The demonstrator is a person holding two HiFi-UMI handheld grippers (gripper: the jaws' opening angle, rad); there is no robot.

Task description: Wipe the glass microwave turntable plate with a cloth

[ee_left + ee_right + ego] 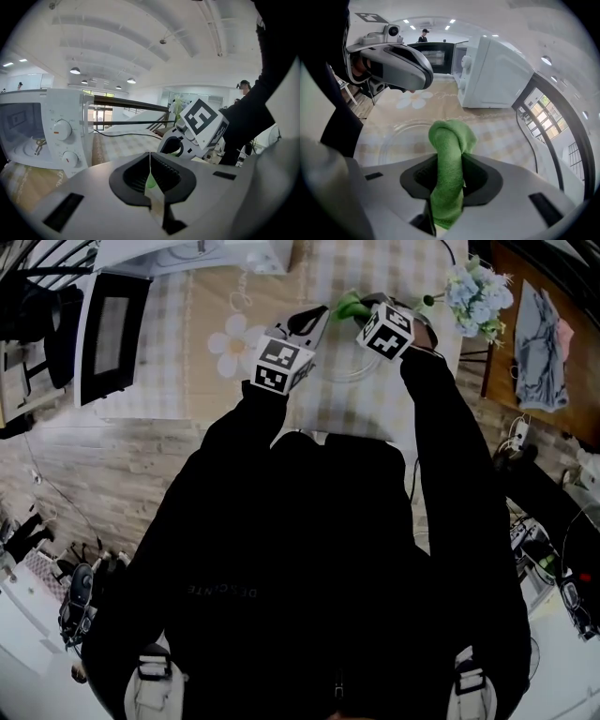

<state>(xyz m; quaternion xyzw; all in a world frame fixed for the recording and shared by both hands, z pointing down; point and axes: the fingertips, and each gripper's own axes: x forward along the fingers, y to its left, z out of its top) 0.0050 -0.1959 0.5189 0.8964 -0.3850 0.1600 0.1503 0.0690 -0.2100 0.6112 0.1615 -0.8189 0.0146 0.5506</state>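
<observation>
Above the glass plate [401, 137], the right gripper [447, 176] pinches the green cloth [449, 140]; the left gripper [150, 177] is closed. Wiping likely starts by lowering the cloth.

Count: 2 grippers (left gripper [150, 160], right gripper [449, 165]), 1 green cloth [451, 136], 1 glass plate [396, 136], 1 microwave [499, 75], 1 flower bunch [478, 292].

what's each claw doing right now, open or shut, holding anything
left claw: shut, nothing plainly gripped.
right claw: shut on the green cloth.
</observation>
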